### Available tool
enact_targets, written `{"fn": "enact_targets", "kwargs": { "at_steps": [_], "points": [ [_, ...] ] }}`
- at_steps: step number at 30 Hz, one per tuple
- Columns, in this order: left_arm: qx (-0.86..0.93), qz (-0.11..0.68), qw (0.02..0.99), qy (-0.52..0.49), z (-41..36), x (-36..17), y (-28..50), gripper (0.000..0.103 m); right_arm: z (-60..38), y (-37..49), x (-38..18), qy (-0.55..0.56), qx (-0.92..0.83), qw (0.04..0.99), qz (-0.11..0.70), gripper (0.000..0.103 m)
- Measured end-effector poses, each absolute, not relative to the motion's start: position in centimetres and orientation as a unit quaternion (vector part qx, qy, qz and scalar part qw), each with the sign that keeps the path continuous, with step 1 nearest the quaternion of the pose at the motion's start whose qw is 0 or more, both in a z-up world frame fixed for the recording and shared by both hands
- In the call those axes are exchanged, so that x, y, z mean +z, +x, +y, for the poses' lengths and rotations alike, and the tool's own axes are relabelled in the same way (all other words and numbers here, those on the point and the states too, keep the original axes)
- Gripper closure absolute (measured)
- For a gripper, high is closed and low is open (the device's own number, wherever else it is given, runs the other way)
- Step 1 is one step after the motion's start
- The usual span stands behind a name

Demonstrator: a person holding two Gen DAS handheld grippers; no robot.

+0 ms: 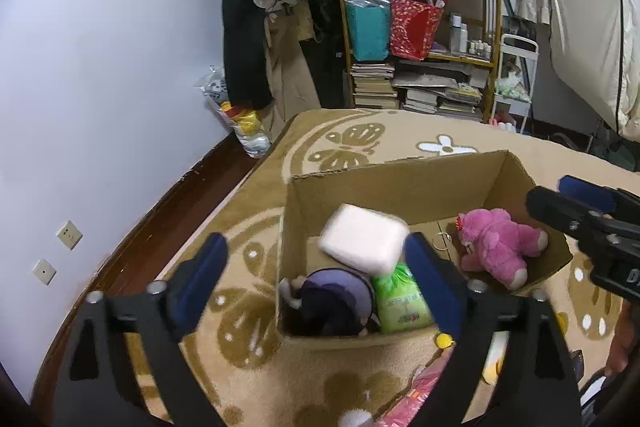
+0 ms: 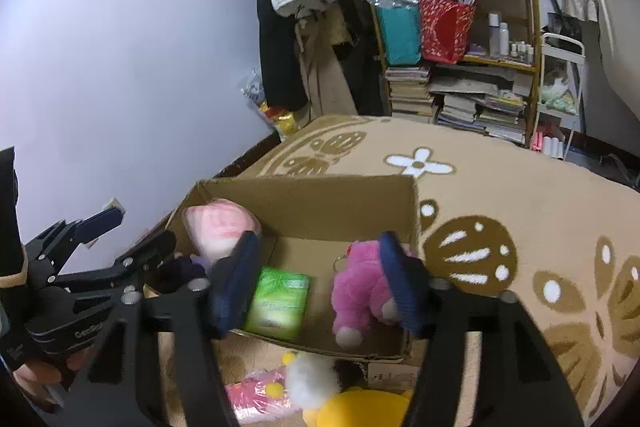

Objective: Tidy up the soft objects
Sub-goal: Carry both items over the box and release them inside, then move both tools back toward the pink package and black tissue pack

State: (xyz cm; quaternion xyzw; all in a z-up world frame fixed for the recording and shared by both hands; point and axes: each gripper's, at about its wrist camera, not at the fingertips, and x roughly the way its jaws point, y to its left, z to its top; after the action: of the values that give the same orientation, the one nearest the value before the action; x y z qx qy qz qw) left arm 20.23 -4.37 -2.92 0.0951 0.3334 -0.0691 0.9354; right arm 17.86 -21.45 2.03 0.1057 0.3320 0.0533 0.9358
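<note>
Plush bear [image 1: 500,241] — pink and shaggy — lies on its side on the floor of the cardboard box [image 1: 400,183], beside a green crinkly tissue pack [image 1: 400,301], a pale squarish pad [image 1: 364,241] and a dark round plush [image 1: 336,295]. Both your left gripper [image 1: 316,283] and right gripper [image 2: 316,287] hang spread and empty over it. Next, reach down for the yellow plush [image 2: 360,407] just outside the box wall — pinch deep into its body, since fluff compresses and slips.
</note>
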Motion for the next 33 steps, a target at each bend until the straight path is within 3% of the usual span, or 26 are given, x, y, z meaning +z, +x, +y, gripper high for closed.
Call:
{"fn": "enact_targets", "kwargs": {
  "at_steps": [1,3,4,33],
  "points": [
    [-0.061,0.333,0.936,0.095,-4.2,-2.8,20.1,0.002,-21.5,17.7,2.2,0.108,0.053,0.936,0.331,0.021],
    [-0.058,0.332,0.937,0.091,-3.7,-2.5,19.9,0.001,-21.9,17.2,2.7,0.113,0.046,0.939,0.322,0.002],
    [-0.061,0.335,0.936,0.088,-3.5,-2.4,19.8,0.001,-22.0,17.0,3.0,0.117,0.043,0.94,0.318,0.0],
    [-0.078,0.331,0.939,0.055,0.1,1.2,10.6,0.0,-23.0,9.0,7.4,0.085,0.021,0.941,0.328,0.0]
  ]
}}
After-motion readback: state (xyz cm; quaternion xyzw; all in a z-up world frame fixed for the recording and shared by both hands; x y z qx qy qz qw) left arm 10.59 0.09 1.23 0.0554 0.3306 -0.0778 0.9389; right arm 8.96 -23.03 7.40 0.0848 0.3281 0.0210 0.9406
